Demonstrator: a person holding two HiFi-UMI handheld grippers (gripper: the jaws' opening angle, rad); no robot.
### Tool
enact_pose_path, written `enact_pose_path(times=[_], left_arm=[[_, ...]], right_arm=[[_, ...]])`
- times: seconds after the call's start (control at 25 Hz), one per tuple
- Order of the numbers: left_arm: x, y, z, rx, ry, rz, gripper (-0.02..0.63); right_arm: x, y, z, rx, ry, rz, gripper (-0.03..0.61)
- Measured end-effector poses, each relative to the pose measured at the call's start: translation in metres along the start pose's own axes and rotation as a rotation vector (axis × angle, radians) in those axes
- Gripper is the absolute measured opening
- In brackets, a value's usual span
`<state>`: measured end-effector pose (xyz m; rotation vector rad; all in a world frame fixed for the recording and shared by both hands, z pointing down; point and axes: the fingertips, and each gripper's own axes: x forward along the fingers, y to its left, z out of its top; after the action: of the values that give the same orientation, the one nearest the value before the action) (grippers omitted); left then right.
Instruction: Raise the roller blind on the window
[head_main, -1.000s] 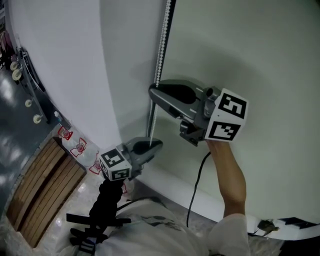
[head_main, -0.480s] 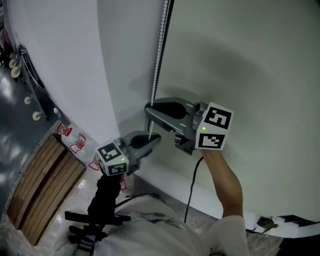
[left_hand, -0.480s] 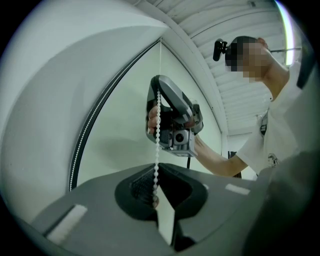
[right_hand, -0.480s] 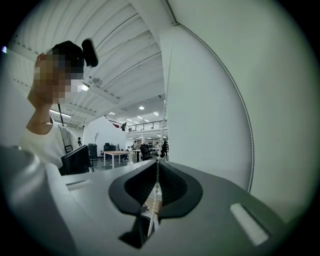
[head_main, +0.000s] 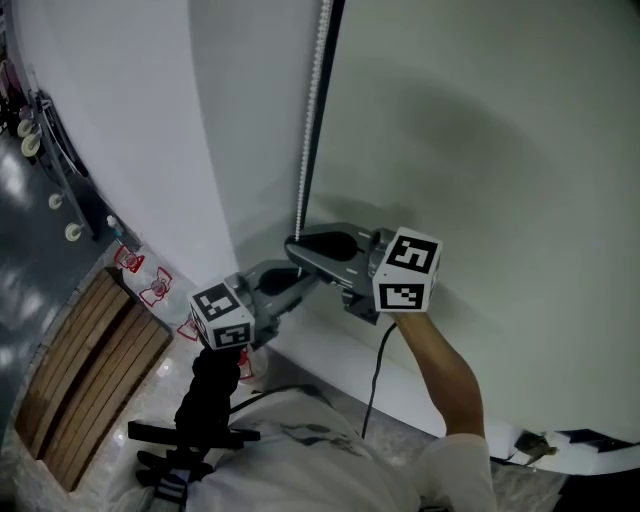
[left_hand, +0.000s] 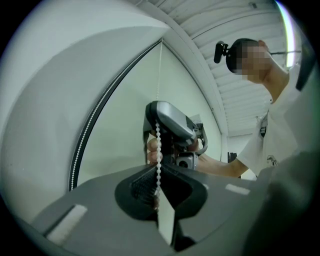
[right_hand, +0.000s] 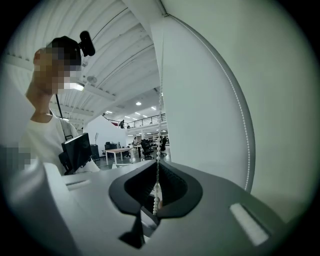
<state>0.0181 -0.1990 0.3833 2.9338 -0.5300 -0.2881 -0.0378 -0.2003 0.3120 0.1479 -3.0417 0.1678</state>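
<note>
Roller blind (head_main: 490, 150) is down; left tool (head_main: 303, 285) and right tool (head_main: 293, 244) pinch its bead chain (head_main: 312, 120).

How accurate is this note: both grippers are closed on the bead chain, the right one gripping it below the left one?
One thing is wrong: the right gripper grips the bead chain above the left gripper, not below it, as the head view shows. Both grippers are closed on the chain, as noted.
</note>
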Motion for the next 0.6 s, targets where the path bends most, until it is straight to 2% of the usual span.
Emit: enact_pose_path(times=[0.12, 0.28, 0.4, 0.6], left_arm=[[0.002, 0.000, 0.005, 0.002, -0.011, -0.005, -0.002], [0.002, 0.000, 0.010, 0.015, -0.021, 0.004, -0.003], [0.002, -0.002, 0.009, 0.021, -0.020, -0.007, -0.002], [0.002, -0.002, 0.007, 0.014, -0.019, -0.008, -0.002]], right_arm=[[-0.005, -0.002, 0.007, 0.017, -0.035, 0.015, 0.015], [-0.008, -0.005, 0.016, -0.029, -0.082, -0.003, 0.023], [-0.012, -0.003, 0.033, -0.026, -0.127, 0.022, 0.107], [-0.019, -0.005, 0.079, -0.113, -0.172, 0.028, 0.118]])
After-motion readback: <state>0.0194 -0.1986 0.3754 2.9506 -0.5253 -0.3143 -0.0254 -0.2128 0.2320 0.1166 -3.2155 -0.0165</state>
